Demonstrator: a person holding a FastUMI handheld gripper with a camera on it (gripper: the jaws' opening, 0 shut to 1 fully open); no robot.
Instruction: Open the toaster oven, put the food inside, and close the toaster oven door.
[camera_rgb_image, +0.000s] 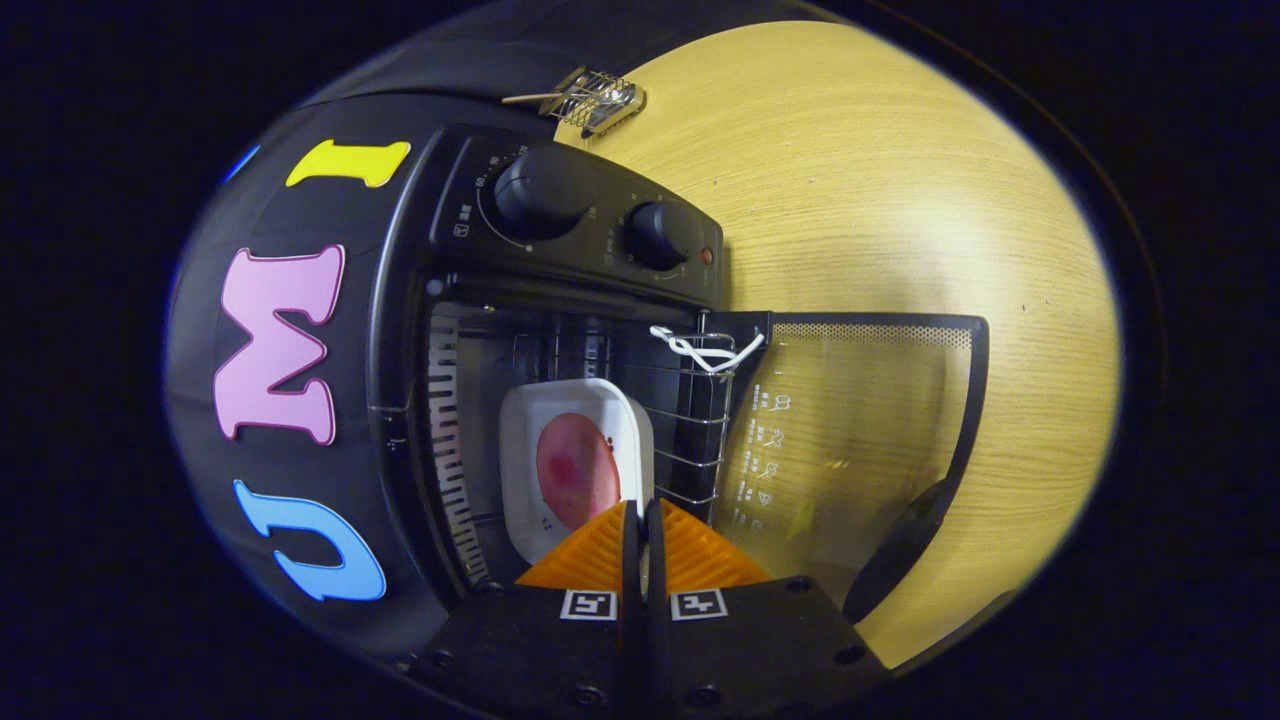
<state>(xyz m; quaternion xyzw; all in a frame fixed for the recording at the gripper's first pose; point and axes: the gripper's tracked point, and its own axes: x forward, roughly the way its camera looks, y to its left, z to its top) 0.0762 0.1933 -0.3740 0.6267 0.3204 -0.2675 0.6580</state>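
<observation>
The gripper (641, 520) pinched the rim of the plate (572, 465), fingers nearly closed on it, food (577, 470) aboard, plate already inside the oven (570, 300) on the rack (690, 420); best slide it deep and level before releasing, door (860, 440) open

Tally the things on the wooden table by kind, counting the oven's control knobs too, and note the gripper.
Black toaster oven, door open: 1
Black round knobs: 2
White square plate with pink food: 1
Small wire rack: 1
Total: 5
Gripper: shut on the plate's rim.
</observation>
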